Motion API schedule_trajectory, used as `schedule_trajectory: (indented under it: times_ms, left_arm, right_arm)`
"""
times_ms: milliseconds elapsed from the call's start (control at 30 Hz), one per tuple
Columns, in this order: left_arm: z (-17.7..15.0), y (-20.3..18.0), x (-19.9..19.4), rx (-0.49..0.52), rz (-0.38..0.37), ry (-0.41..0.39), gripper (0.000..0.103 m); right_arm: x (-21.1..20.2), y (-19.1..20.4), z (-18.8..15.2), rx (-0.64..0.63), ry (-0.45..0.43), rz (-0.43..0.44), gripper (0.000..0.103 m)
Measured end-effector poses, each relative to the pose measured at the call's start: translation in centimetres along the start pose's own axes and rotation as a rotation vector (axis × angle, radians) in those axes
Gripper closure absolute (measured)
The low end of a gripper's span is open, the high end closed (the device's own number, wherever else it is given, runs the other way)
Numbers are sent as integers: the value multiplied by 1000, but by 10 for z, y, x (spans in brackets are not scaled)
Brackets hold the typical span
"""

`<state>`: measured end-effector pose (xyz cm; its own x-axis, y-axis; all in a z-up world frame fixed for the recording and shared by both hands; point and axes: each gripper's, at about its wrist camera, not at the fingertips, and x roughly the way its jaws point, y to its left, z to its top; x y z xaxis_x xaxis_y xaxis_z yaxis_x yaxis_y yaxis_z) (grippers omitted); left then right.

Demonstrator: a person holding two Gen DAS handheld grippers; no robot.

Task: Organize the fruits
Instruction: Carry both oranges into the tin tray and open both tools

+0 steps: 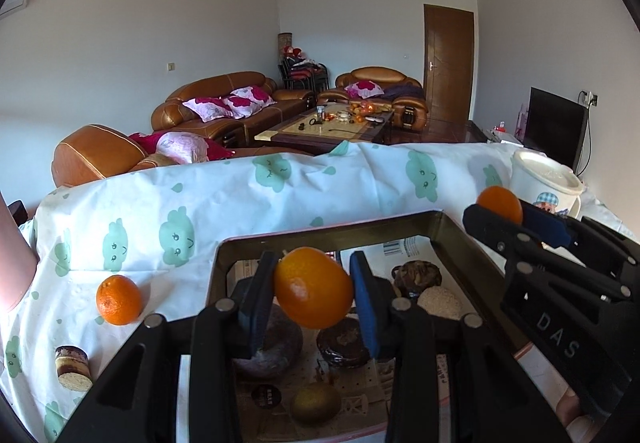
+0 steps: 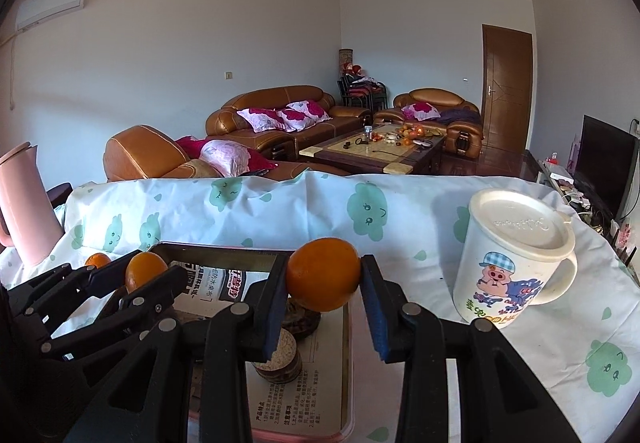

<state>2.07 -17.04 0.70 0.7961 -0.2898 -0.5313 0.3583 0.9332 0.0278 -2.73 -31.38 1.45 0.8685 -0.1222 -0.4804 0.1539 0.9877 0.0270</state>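
An orange (image 1: 313, 287) is gripped between the blue pads of the left gripper (image 1: 313, 293) and is held above the tray (image 1: 446, 229), over the dark round pastries and a brownish-green fruit, perhaps a kiwi (image 1: 316, 401), that lie on the printed paper lining. A second orange (image 2: 323, 275) is clamped in the right gripper (image 2: 324, 283) and is held over the tray's right-hand edge, just above a sesame-topped cake (image 2: 280, 357). If the tray is the intended place for the fruit, each orange is best lowered until it nearly rests on a bare patch of the lining, clear of the pastries, before the jaws are eased apart; a release from height would probably let the round fruit roll or bruise what lies beneath. The two grippers are close together, so it would be prudent for one to be lowered at a time. A third orange (image 1: 119, 300) is left on the desk to the left of the tray, with a small layered cake (image 1: 73, 367) near it. The desk is covered by a white cloth (image 1: 248, 211) printed with green clouds; a lidded cartoon mug (image 2: 516, 263) stands to the right and a pink jug (image 2: 24, 203) at the far left. Behind, brown leather sofas, a cluttered coffee table, a wooden door and a television are seen.
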Motion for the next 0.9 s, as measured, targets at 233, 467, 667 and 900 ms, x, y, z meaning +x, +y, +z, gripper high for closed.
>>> schedule_trajectory:
  times_ms: [233, 467, 667, 900]
  left_arm:
    - [-2, 3, 11, -15, 14, 42, 64]
    - [-3, 3, 14, -13, 18, 62, 64]
    - [-2, 4, 15, -10, 19, 64, 64]
    - [-2, 3, 10, -12, 48, 34, 26]
  right_arm:
    - [21, -3, -5, 70, 87, 90, 65]
    - [30, -6, -11, 139, 133, 183, 64]
    - [33, -7, -11, 198, 149, 305, 63]
    - [18, -13, -7, 241, 72, 331, 33]
